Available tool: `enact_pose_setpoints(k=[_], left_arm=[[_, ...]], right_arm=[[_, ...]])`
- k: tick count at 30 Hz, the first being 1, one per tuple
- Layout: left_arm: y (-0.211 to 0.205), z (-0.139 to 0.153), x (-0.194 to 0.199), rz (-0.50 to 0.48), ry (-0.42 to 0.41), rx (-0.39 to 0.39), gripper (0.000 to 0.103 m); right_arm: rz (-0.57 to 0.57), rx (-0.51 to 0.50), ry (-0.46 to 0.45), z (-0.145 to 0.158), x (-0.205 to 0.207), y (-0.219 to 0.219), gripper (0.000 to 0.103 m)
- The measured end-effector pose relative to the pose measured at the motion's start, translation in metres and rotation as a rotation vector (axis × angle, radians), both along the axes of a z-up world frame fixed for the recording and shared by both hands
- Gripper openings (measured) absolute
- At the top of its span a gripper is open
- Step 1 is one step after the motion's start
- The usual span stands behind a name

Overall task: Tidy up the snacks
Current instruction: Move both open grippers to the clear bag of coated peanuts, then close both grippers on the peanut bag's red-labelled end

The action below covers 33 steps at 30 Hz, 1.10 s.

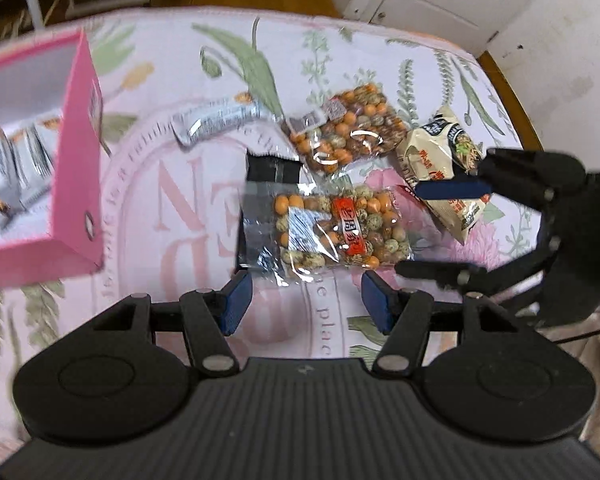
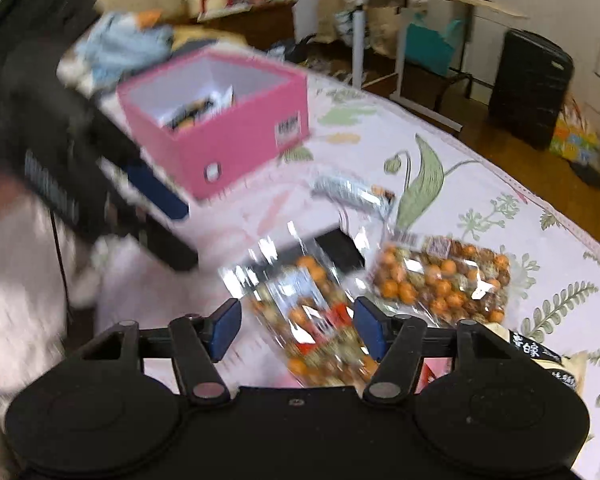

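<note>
Both the left gripper (image 1: pixel 306 306) and right gripper (image 2: pixel 294 330) are seen with jaws apart and empty above a nut packet (image 1: pixel 332 232) lying on the floral cloth (image 1: pixel 380 44), near the pink box (image 1: pixel 78 184).

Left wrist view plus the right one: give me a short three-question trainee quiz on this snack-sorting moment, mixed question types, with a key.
1. True or false: the pink box already holds packets.
2. Multiple choice: what lies nearest ahead of the left gripper? A) the beige noodle packet B) the nut bag with a red label C) the silver wrapped bar
3. Fill in: the right gripper has its jaws ____, with nothing pinched between them.

Key
1. True: white packets stand inside it.
2. B; the second nut bag lies farther back on the floral cloth.
3. Open.
</note>
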<state>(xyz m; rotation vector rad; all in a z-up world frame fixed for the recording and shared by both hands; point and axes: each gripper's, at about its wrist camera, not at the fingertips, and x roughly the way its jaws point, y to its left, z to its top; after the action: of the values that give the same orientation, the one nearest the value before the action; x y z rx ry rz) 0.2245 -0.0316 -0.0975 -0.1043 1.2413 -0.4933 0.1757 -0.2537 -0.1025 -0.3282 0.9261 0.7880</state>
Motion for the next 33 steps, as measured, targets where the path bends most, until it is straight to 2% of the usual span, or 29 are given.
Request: enact_pose_setpoints(k=[4, 6, 9, 13, 14, 19, 21, 25, 28, 33], left_arm=[[-0.009, -0.023, 0.002, 0.043, 0.067, -0.047, 0.057], [-0.014, -0.036, 0.003, 0.082, 0.09, -0.089, 0.057], [-0.019, -0.054, 0.003, 0.143, 0.113, -0.109, 0.055], [-0.024, -0.074, -0.001, 0.172, 0.134, -0.107, 0.052], [-0.025, -0.078, -0.001, 0.176, 0.135, -0.115, 0.052], [-0.026, -0.097, -0.002, 0.251, 0.145, -0.181, 0.049], [-0.022, -0.102, -0.004, 0.301, 0.155, -0.232, 0.049], [-0.023, -0.106, -0.008, 0.349, 0.104, -0.246, 0.047], [-0.027, -0.108, -0.007, 0.37, 0.097, -0.266, 0.045], [-0.026, -0.11, -0.009, 0.392, 0.069, -0.291, 0.039]], right_arm=[[0.053, -0.045, -0.023, -0.018, -0.002, 0.005, 0.079], [0.067, -0.069, -0.057, -0.027, -0.002, 0.006, 0.087], [0.091, -0.116, -0.086, -0.043, 0.0, 0.006, 0.089], [0.106, -0.131, -0.068, -0.059, 0.008, 0.0, 0.089], [0.109, -0.121, -0.067, -0.062, 0.01, -0.002, 0.092], [0.147, -0.119, -0.047, -0.076, 0.02, -0.002, 0.096], [0.154, -0.112, -0.037, -0.084, 0.026, -0.003, 0.101], [0.165, -0.102, -0.007, -0.093, 0.034, -0.001, 0.103], [0.159, -0.104, -0.003, -0.096, 0.035, 0.001, 0.103], [0.093, -0.122, 0.053, -0.095, 0.041, 0.004, 0.103]])
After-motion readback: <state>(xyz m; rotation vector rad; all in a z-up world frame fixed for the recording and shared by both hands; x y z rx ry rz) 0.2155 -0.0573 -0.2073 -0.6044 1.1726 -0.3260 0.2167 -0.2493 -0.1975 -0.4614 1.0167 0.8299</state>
